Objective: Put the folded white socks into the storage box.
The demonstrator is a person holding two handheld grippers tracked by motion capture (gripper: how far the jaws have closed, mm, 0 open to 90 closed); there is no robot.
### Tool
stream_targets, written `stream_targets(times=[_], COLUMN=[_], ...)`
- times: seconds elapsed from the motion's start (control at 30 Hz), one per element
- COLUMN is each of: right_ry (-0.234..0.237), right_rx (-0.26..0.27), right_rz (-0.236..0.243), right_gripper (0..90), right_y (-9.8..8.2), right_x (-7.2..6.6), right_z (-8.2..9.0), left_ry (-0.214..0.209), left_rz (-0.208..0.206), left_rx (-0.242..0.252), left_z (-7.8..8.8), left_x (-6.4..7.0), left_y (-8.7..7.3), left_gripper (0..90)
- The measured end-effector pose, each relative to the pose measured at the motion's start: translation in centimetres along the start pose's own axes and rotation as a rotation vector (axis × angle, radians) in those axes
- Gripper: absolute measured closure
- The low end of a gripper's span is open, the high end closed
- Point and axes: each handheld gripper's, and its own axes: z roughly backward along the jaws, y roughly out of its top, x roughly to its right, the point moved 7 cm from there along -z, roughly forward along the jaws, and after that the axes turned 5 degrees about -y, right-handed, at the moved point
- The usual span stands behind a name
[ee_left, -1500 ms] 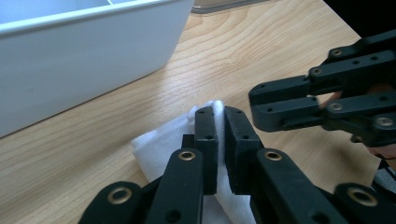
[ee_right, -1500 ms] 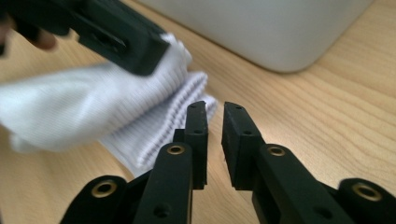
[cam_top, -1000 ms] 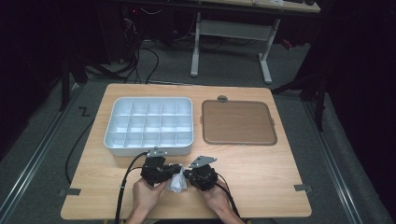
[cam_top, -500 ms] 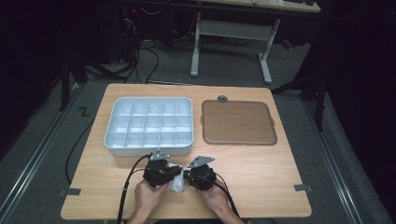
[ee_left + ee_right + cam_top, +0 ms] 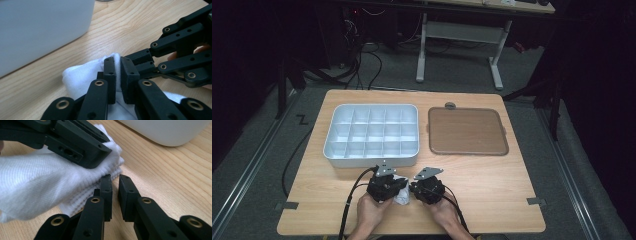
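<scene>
A small white knitted cloth lies bunched on the wooden table near its front edge, between the two hand-held grippers. My left gripper is shut on a fold of the cloth, and white fabric shows in the thin slit between its jaws. My right gripper faces it from the right. The right gripper's jaws have just been opening and stand a narrow gap apart beside the ribbed edge of the cloth, with bare wood showing between them. The left gripper's fingers lie on top of the cloth.
A white compartment tray with several empty cells stands just behind the grippers; its wall is close. A brown flat mat lies to its right, with a small grey round piece behind it. A hand holds each gripper.
The left gripper has edged slightly right, closer to the right one. The cloth stays between them; the right hand has not moved.
</scene>
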Motion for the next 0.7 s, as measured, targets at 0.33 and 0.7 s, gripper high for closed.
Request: stream_targets(times=[0.33,0.7], right_ry=[-0.004,0.004], right_rx=[0.031,0.057], right_rz=[-0.013,-0.019], right_gripper=[82.5,81.2], right_y=[0.0,0.0], right_x=[0.3,0.1], right_z=[1.1,2.4], left_ry=[-0.014,-0.023], left_rz=[0.008,0.029], left_rx=[0.043,0.059], left_z=[1.0,1.5], left_x=[0.7,0.9], left_y=[1.2,2.3], left_gripper=[68.0,59.3])
